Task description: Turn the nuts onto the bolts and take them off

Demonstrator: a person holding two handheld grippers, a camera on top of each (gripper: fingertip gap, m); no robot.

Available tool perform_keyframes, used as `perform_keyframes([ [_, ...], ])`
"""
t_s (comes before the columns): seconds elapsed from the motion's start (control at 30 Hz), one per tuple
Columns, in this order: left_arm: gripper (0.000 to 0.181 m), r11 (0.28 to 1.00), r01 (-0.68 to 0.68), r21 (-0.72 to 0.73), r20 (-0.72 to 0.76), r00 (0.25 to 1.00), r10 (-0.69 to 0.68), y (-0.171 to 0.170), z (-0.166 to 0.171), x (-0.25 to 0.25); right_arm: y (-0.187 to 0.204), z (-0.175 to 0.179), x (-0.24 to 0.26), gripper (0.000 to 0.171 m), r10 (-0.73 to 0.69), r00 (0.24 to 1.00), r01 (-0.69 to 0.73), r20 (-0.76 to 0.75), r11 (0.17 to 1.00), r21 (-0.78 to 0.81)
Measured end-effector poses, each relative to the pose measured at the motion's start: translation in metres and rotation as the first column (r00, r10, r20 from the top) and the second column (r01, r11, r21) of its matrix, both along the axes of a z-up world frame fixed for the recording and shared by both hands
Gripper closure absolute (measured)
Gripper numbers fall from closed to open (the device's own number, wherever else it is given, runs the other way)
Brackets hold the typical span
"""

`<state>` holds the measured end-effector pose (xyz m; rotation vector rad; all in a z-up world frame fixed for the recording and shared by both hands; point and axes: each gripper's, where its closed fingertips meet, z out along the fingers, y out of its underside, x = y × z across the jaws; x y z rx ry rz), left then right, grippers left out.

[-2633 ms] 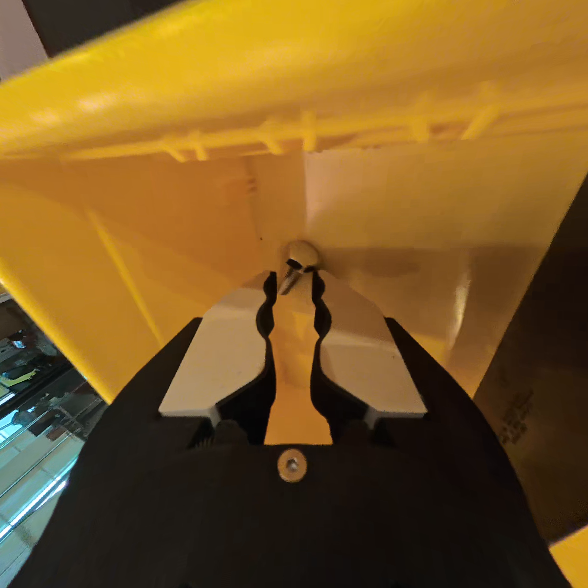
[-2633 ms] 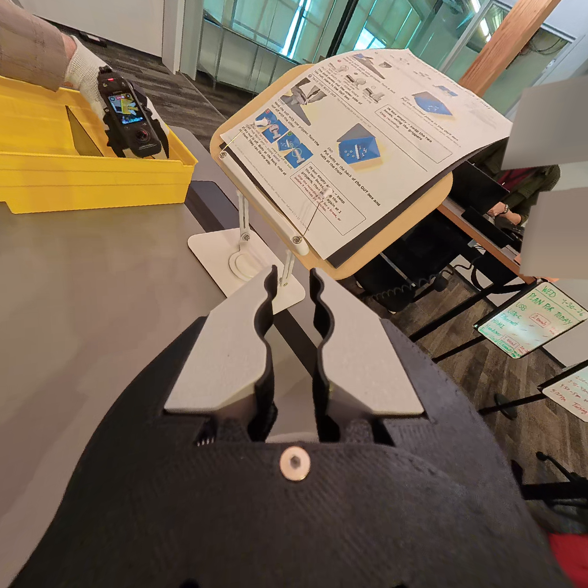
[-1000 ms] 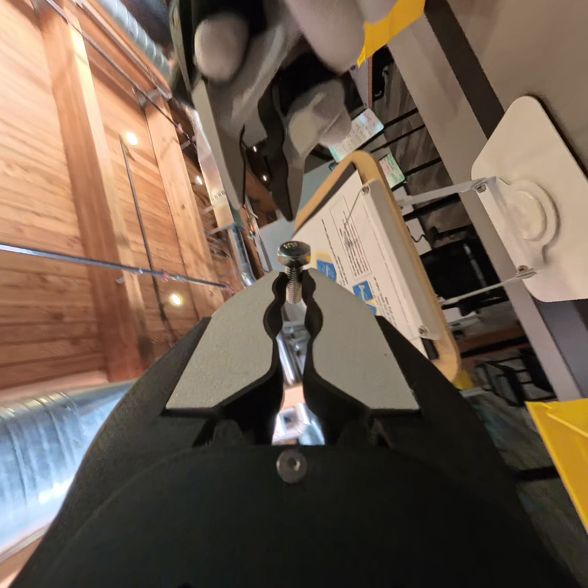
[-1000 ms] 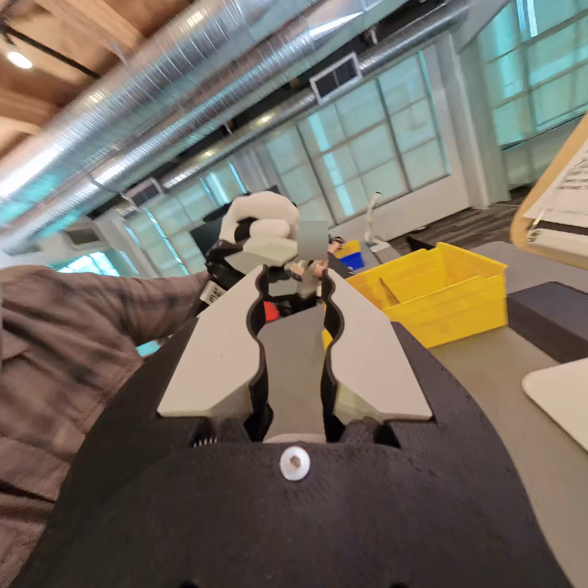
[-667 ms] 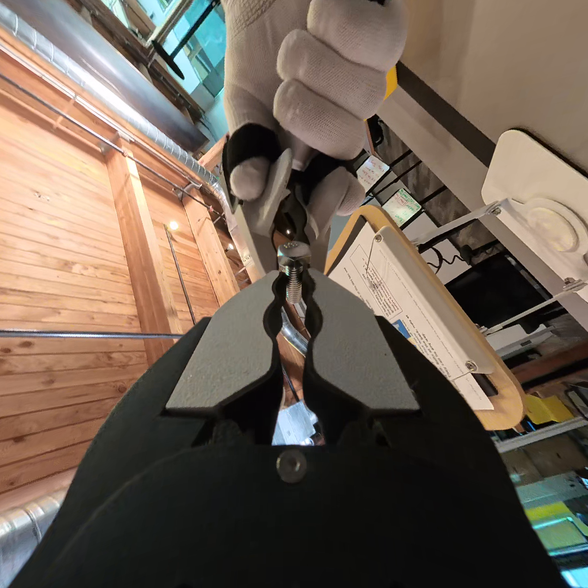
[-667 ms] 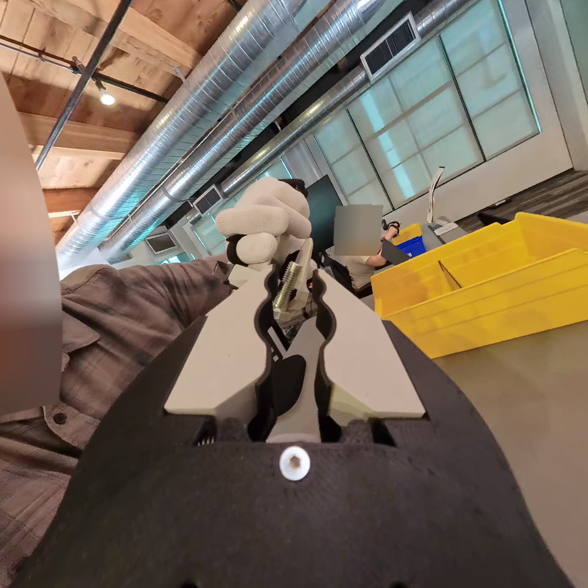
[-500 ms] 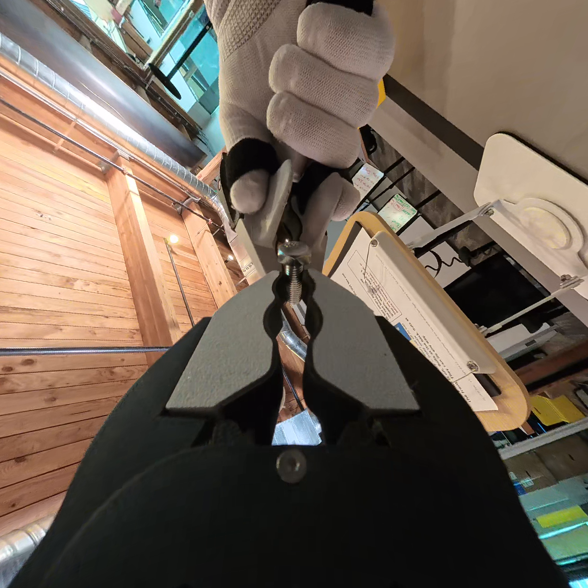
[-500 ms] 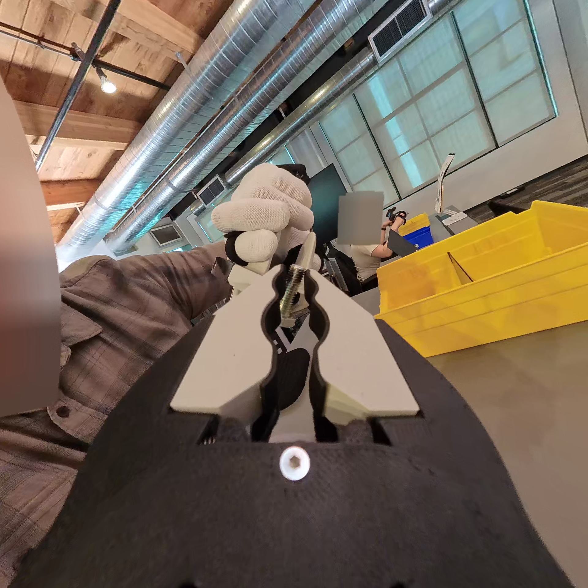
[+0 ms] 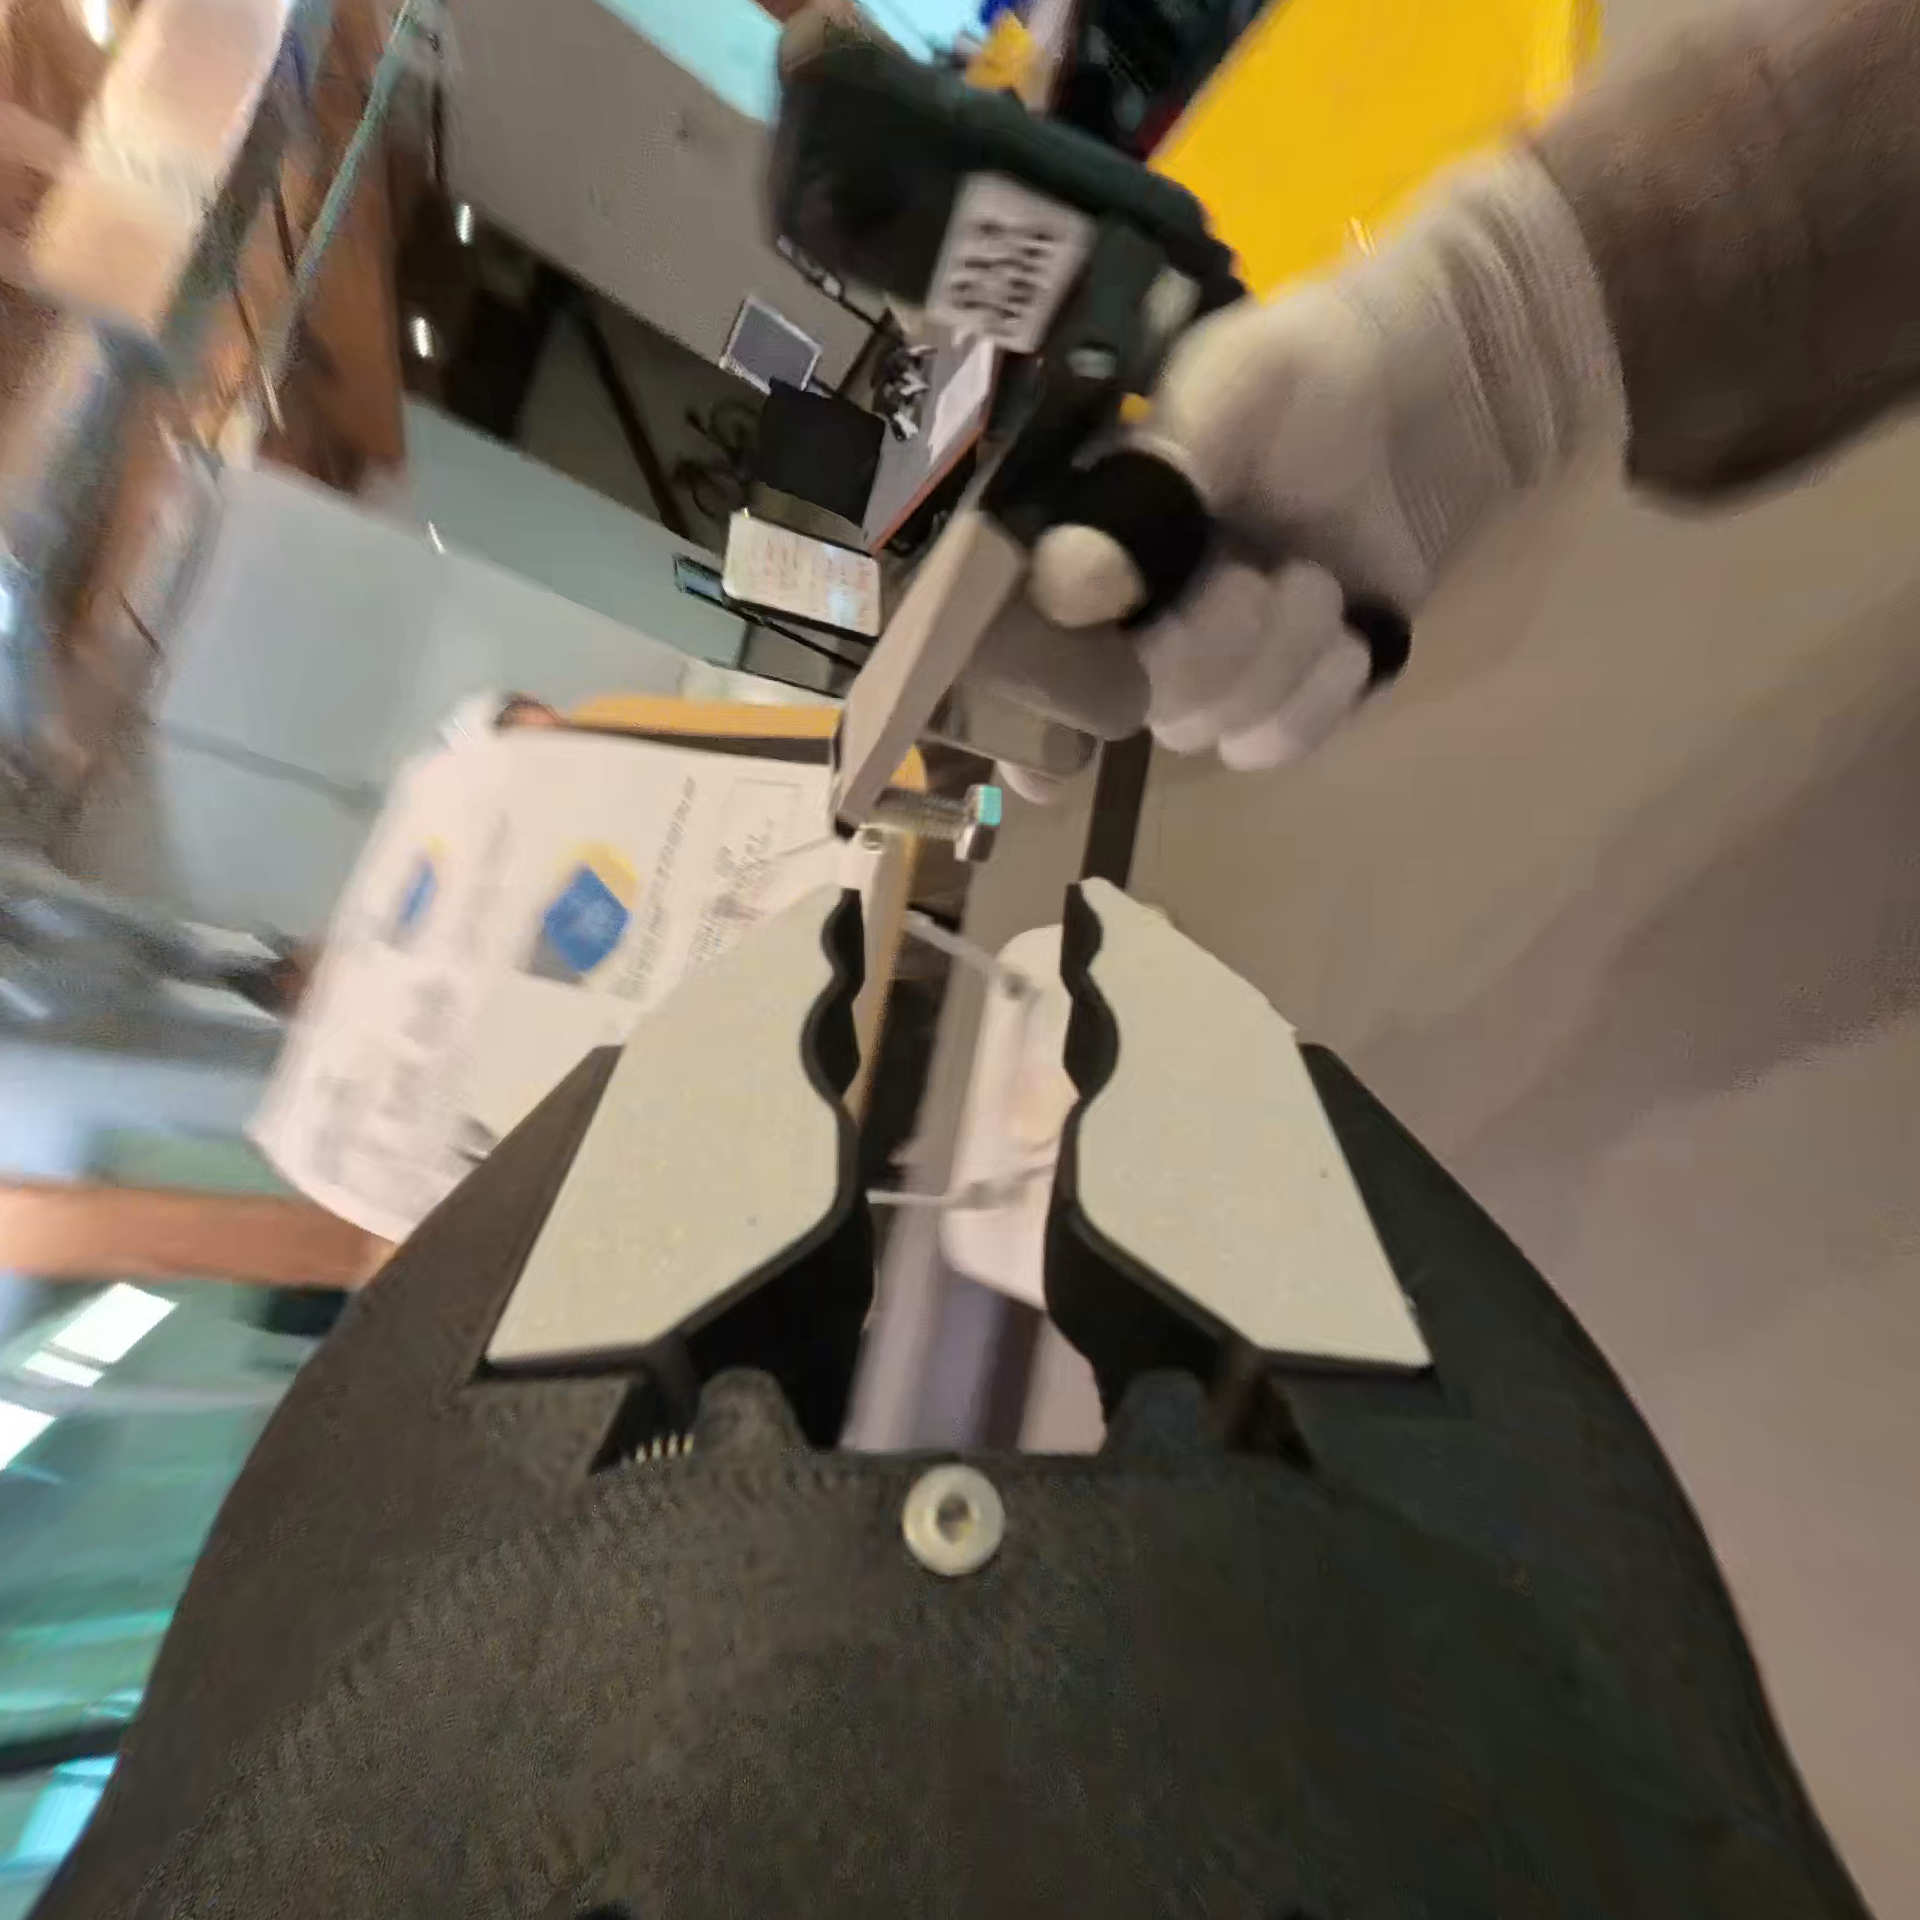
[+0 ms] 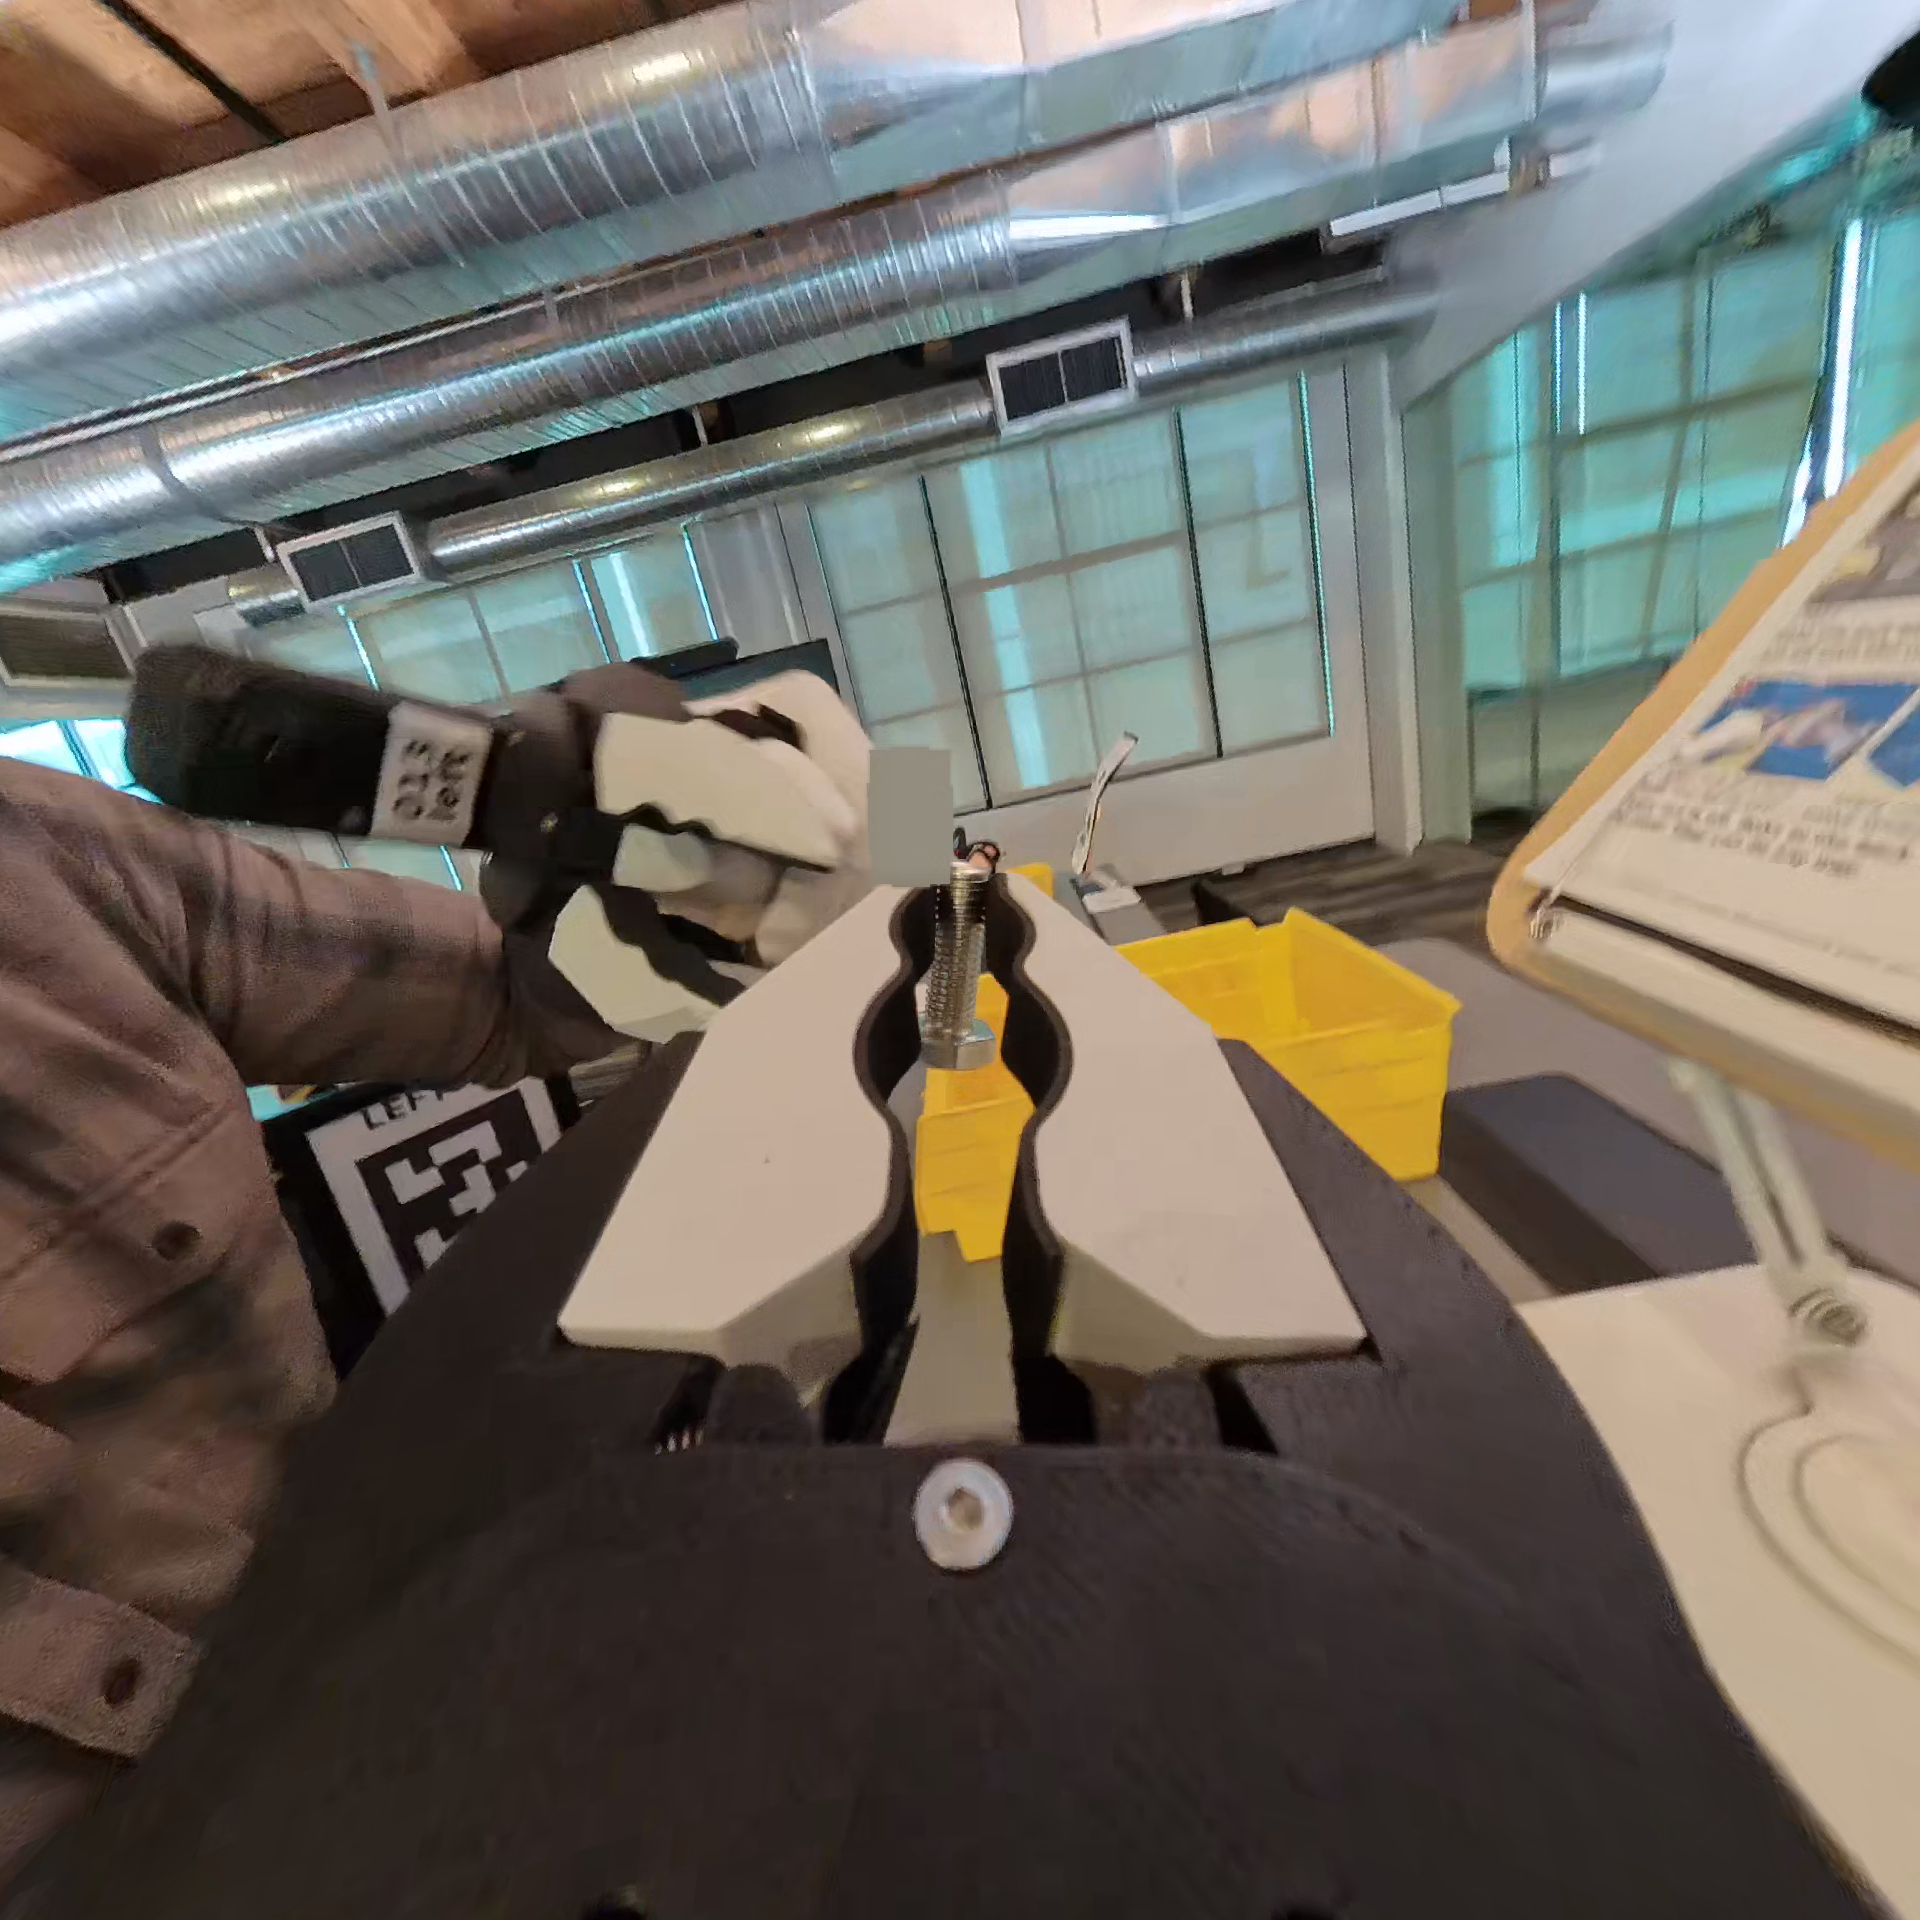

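Silver ducting runs under a timber ceiling and above a wall of tall windows, the largest things in my right wrist view. Below them lies the grey worktop, carrying a yellow bin toward its far edge, a dark pad beside the bin and a white stand base at its near right corner. A wood-backed board of printed sheets leans over that base on a thin metal leg. At left a plaid sleeve leads to a white-gloved hand around my left gripper, seen there from the side. My right gripper pinches a steel bolt at its tips, threads toward the tips and hex head nearer the camera, well above the worktop. The left wrist view is blurred by motion; in it my left gripper has its jaws spread wide with nothing between them. Just beyond its tips the other gloved hand carries my right gripper, the bolt lying crosswise at its end. I cannot tell whether a nut sits on the thread.
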<state>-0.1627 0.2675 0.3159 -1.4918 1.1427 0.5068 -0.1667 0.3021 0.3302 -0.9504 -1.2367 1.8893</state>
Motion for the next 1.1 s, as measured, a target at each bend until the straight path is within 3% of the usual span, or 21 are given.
perform_keyframes([
  [0.07, 0.142, 0.997, -0.037, -0.062, 0.279, 0.959, 0.053, 0.008, 0.001, -0.002, -0.004, 0.009, 0.008, 0.164, -0.005, 0.996, 0.009, -0.086, 0.999, 0.047],
  [0.13, 0.138, 0.991, 0.014, -0.136, 0.507, 0.860, 0.057, 0.013, -0.005, 0.005, -0.012, 0.013, 0.013, 0.164, 0.002, 0.990, 0.010, -0.140, 0.996, 0.088],
  [0.33, 0.140, 0.978, 0.131, -0.161, 0.751, 0.659, 0.035, 0.021, -0.019, 0.023, -0.028, 0.012, 0.012, 0.164, 0.026, 0.977, 0.004, -0.212, 0.990, 0.140],
  [0.47, 0.151, 0.974, 0.171, -0.146, 0.835, 0.550, 0.029, 0.021, -0.016, 0.021, -0.031, 0.010, 0.013, 0.164, 0.031, 0.972, 0.007, -0.232, 0.987, 0.160],
  [0.83, 0.161, 0.973, 0.203, -0.108, 0.857, 0.516, -0.013, 0.019, -0.013, 0.023, -0.036, 0.006, 0.009, 0.165, 0.046, 0.969, -0.011, -0.242, 0.990, 0.142],
  [1.1, 0.162, 0.987, 0.129, -0.093, 0.810, 0.586, -0.001, 0.021, -0.018, 0.015, -0.030, 0.002, 0.007, 0.163, 0.003, 0.982, 0.035, -0.188, 0.980, 0.198],
])
